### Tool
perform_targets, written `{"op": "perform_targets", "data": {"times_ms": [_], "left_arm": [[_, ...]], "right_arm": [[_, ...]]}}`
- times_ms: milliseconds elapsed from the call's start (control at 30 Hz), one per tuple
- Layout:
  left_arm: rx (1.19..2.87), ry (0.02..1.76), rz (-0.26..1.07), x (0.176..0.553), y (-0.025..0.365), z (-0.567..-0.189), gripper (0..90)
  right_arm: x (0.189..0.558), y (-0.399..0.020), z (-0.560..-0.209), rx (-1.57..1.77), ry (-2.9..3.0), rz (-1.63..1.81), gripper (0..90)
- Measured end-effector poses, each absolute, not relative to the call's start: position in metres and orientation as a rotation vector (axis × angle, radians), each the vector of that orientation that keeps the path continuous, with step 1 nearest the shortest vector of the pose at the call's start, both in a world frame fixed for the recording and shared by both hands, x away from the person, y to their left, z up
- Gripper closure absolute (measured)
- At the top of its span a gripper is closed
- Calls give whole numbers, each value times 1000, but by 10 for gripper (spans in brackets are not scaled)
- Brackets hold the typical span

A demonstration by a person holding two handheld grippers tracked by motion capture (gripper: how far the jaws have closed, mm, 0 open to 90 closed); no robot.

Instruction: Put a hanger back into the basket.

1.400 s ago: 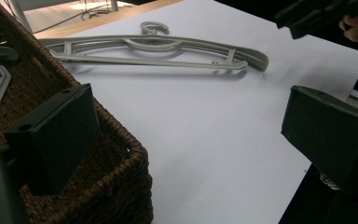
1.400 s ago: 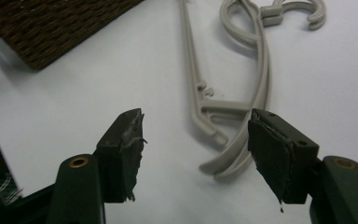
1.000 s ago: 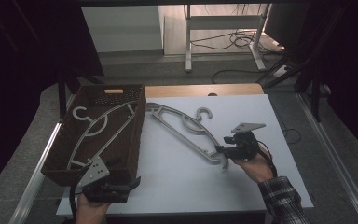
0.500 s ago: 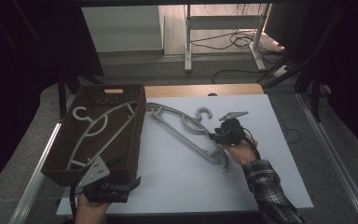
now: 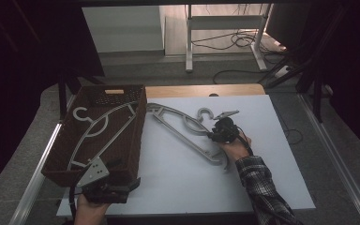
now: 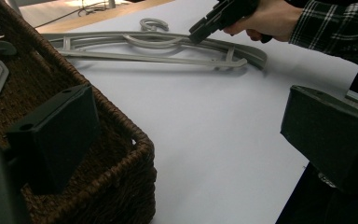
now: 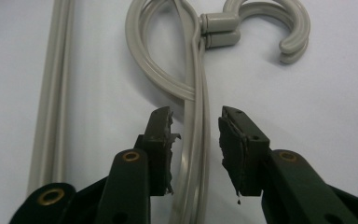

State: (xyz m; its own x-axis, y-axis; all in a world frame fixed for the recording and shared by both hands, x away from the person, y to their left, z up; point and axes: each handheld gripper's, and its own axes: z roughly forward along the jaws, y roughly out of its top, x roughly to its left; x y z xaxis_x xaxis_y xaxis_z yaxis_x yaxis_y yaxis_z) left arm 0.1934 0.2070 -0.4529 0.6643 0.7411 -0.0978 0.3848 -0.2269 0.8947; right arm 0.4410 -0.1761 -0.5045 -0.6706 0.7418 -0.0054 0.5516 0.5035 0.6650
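Closing on the grey plastic hangers (image 5: 187, 131) with my right hand-held gripper (image 5: 214, 136), I see its jaws straddling the shoulder bar just below the hook (image 7: 265, 28); they have just been narrowing, yet a gap shows on each side of the bar, so the pads (image 7: 161, 140) do not yet press on it. Two hangers seem to lie stacked here, one on the other, flat on the white sheet of the desk (image 5: 262, 159), just beside the wicker basket (image 5: 61, 150), which already holds another hanger (image 5: 98, 129). I judge them light and stiff, with smooth moulded plastic that could slide between the pads and pivot if taken far from the middle. The neck under the hook looks like the best place to grip: it sits near the balance point, so the long arms should hang level instead of swinging. If only the upper hanger gets pinched, the lower one may stay behind or drag along. My left hand-held gripper (image 5: 115, 190) sits at the basket's near corner with its jaws wide apart, one inside the rim (image 6: 121, 121) and one outside, gripping nothing.
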Motion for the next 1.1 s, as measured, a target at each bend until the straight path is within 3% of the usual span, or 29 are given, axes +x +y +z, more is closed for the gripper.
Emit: {"op": "perform_targets", "data": {"times_ms": [133, 400, 1100], "left_arm": [[1844, 891, 428, 193, 207, -453, 46], [1835, 892, 422, 193, 208, -453, 46], [1825, 896, 414, 193, 208, -452, 47]], "right_arm": [[442, -174, -508, 1087, 2466, 913, 658], [441, -171, -510, 1095, 2446, 849, 789], [438, -188, -482, 1224, 2362, 1115, 817]]}}
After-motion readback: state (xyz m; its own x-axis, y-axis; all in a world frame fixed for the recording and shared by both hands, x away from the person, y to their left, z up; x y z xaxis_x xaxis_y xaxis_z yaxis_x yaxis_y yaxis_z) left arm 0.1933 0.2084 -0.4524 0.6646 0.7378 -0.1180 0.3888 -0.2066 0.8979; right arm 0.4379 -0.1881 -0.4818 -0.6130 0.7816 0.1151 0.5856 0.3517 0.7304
